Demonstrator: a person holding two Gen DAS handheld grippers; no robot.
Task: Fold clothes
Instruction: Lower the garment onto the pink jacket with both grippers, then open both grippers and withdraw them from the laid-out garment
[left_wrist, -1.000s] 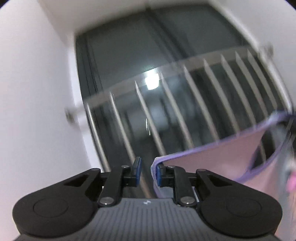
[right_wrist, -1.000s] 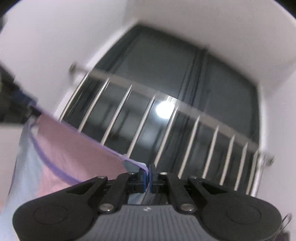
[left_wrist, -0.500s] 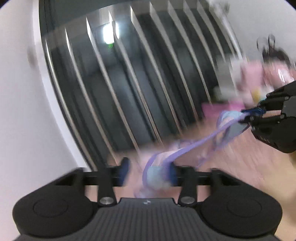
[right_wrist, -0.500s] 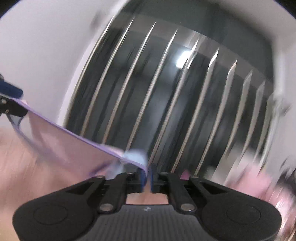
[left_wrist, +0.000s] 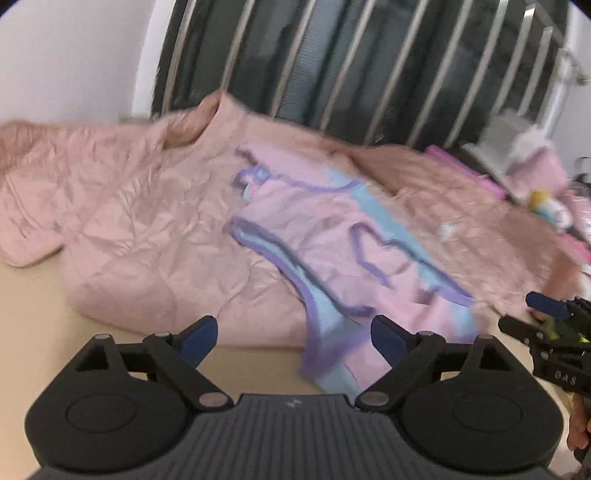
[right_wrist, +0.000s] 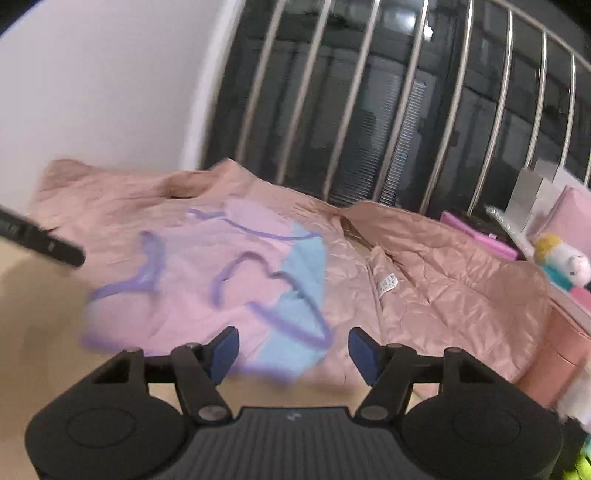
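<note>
Gaping wide and holding nothing, left gripper (left_wrist: 293, 336) hanging over the near hem of a pink sleeveless top with purple trim and light-blue panels (left_wrist: 332, 251); right gripper (right_wrist: 293, 349) likewise spread and gripping nothing. Lying flat on a crinkled salmon-pink quilted jacket (left_wrist: 140, 221) over beige surface (left_wrist: 37, 325). Showing only from the right wrist: white care label (right_wrist: 388, 284), plush toy (right_wrist: 565, 262). Blurring along garment edges; metal railing (right_wrist: 369, 110) standing behind.

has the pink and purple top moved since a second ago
Yes. The pink top hung in both grippers up against the window bars; now it has come down and lies released on the pink jacket.
</note>
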